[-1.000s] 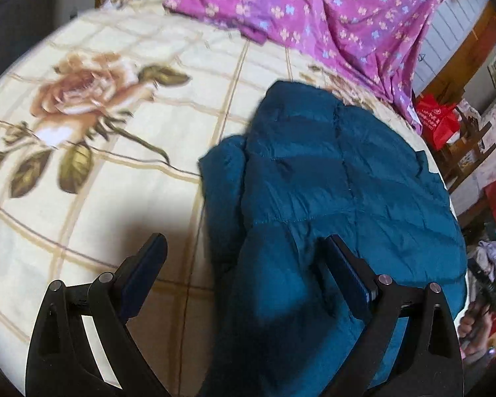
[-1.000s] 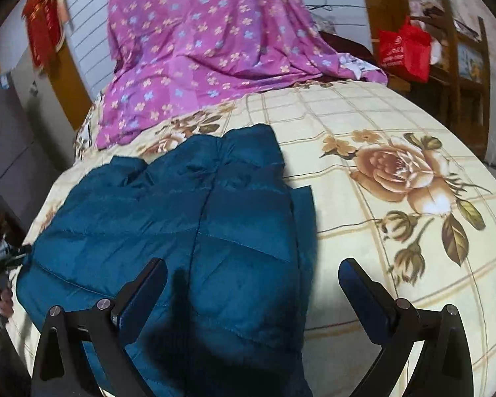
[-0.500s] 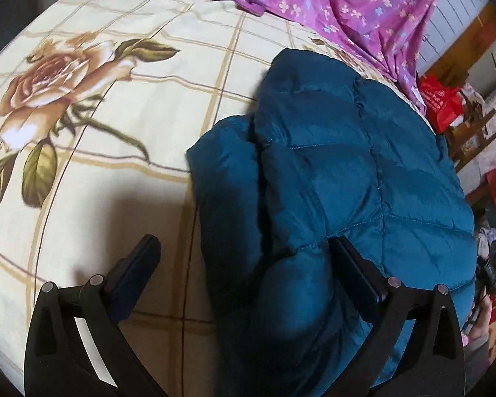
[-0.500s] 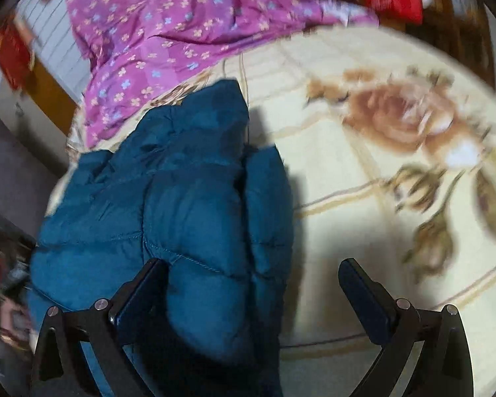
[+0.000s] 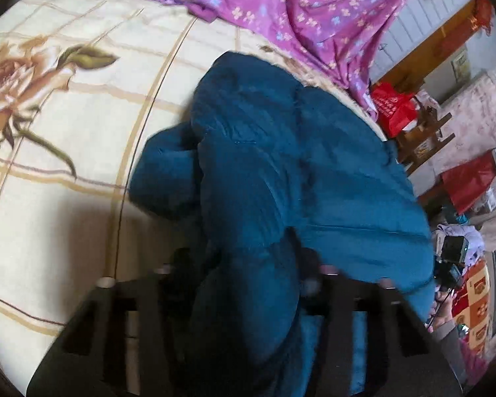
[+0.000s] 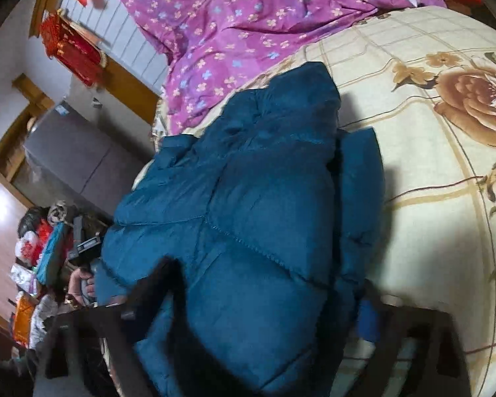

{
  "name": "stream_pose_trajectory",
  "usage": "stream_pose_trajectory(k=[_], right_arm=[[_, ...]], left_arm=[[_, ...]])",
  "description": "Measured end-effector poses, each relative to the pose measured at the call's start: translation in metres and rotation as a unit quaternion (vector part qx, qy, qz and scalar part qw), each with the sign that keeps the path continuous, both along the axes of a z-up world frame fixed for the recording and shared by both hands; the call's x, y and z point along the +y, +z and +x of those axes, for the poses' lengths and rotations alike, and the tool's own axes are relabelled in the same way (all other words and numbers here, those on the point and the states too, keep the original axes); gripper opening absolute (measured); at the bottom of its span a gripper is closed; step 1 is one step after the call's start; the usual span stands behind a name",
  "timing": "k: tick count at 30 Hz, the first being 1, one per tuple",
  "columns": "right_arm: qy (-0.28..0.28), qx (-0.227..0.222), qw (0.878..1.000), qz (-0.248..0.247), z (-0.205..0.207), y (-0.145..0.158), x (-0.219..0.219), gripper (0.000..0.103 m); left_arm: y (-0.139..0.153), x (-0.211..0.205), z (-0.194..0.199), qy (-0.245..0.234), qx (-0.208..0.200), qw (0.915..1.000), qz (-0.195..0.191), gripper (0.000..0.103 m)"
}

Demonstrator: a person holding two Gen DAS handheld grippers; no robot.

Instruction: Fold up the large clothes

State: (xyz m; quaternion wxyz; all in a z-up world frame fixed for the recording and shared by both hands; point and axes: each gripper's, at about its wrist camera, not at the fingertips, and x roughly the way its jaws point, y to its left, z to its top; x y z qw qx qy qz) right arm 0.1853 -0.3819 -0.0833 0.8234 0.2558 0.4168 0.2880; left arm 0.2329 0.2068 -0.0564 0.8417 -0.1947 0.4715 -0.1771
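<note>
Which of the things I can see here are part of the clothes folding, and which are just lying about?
Part of the job:
- blue puffer jacket
- left gripper, closing around the jacket's near edge
- right gripper, also around that edge

Just lying about:
- purple flowered sheet
- rose-print bedcover under the jacket
- red bag beside the bed

Motion blur smears the left gripper (image 5: 244, 274); a bulge of the teal puffer jacket (image 5: 281, 178) fills the gap between its fingers, hiding their inner faces. The right gripper (image 6: 264, 301) is blurred too, its fingertips sunk behind jacket folds. Both jackets' near hems run off the lower edge. The purple floral quilt (image 6: 248, 16) is cropped above.
</note>
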Motion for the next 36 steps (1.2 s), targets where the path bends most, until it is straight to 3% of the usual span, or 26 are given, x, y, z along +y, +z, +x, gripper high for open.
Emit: stream_pose_trajectory(k=[3, 6, 13, 18, 21, 23, 25, 26, 28, 33, 36], right_arm=[[0.009, -0.027, 0.999, -0.033, -0.005, 0.015, 0.012, 0.05], [0.014, -0.056, 0.996, -0.072, -0.012, 0.033, 0.023, 0.04], [-0.002, -0.149, 0.981, -0.125, -0.041, 0.093, 0.03, 0.032], [-0.026, -0.196, 0.973, -0.121, -0.073, 0.12, -0.001, 0.032], [-0.041, -0.187, 0.974, -0.125, -0.078, 0.108, -0.022, 0.033], [-0.053, -0.162, 0.979, -0.115, -0.077, 0.087, -0.035, 0.036], [-0.066, -0.086, 0.99, -0.092, -0.063, 0.055, -0.05, 0.048], [-0.072, -0.033, 0.993, -0.086, -0.054, 0.037, -0.055, 0.056], [-0.084, 0.011, 0.995, -0.058, -0.048, 0.022, -0.067, 0.061], [-0.164, 0.002, 0.986, -0.04, -0.064, 0.05, -0.086, 0.067], [-0.21, -0.033, 0.976, -0.05, -0.092, 0.081, -0.082, 0.068]], left_arm=[[0.013, -0.015, -0.009, -0.003, -0.026, 0.9987, 0.043, 0.024], [0.02, -0.013, -0.015, 0.013, -0.039, 0.9984, 0.04, 0.02], [0.066, -0.015, -0.045, 0.038, -0.1, 0.9941, -0.015, 0.018], [0.073, -0.045, -0.063, 0.017, -0.101, 0.9945, -0.024, 0.018], [0.063, -0.068, -0.072, 0.0, -0.09, 0.996, -0.003, 0.019], [0.047, -0.084, -0.067, 0.003, -0.07, 0.9965, 0.044, 0.023], [0.027, -0.089, -0.059, 0.012, -0.034, 0.9966, 0.074, 0.033], [0.018, -0.085, -0.055, 0.021, -0.015, 0.9975, 0.066, 0.042], [0.014, -0.076, -0.053, 0.04, 0.003, 0.9985, 0.038, 0.045], [0.029, -0.057, -0.068, 0.074, -0.009, 0.9971, 0.012, 0.045], [0.053, -0.055, -0.094, 0.097, -0.051, 0.9932, 0.039, 0.045]])
